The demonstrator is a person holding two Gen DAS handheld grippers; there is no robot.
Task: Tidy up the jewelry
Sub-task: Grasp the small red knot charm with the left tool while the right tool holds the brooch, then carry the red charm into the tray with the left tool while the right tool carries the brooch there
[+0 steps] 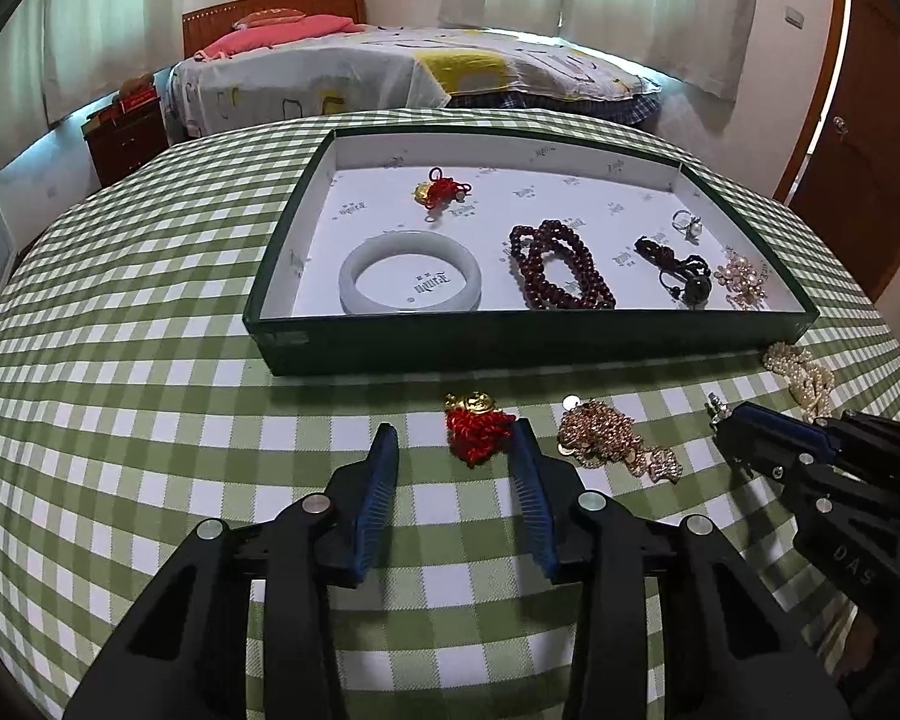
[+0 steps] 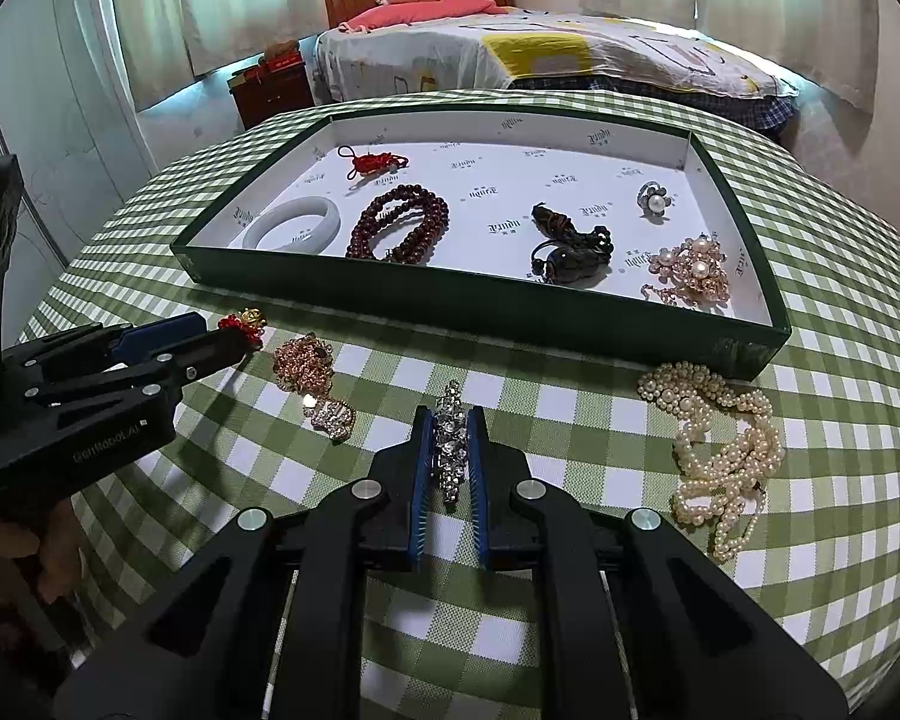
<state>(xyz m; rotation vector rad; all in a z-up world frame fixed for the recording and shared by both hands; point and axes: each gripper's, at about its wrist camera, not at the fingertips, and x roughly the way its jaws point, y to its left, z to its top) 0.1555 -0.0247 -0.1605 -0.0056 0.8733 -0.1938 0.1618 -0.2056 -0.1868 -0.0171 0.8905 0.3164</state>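
A table under a green checked cloth [image 2: 570,396] carries a shallow green tray [image 2: 480,324] that already holds a pale bangle [image 1: 410,271], dark red beads [image 1: 561,267], a black cord piece [image 2: 570,246], a ring [image 2: 654,199], a pearl brooch [image 2: 690,273] and a red knot charm [image 1: 441,191]. On the cloth in front of the tray lie a pearl necklace [image 2: 720,450], a gold chain cluster [image 1: 612,438] and a second red knot charm [image 1: 480,429].

The right gripper [image 2: 451,444] is pinched on a rhinestone clip [image 2: 450,438], edge-on between its pads. The left gripper [image 1: 456,450] stands spread, with the red charm at its right finger [image 1: 531,480].

The thin clip could twist out on lifting. The left finger may nudge the charm aside rather than catch it.
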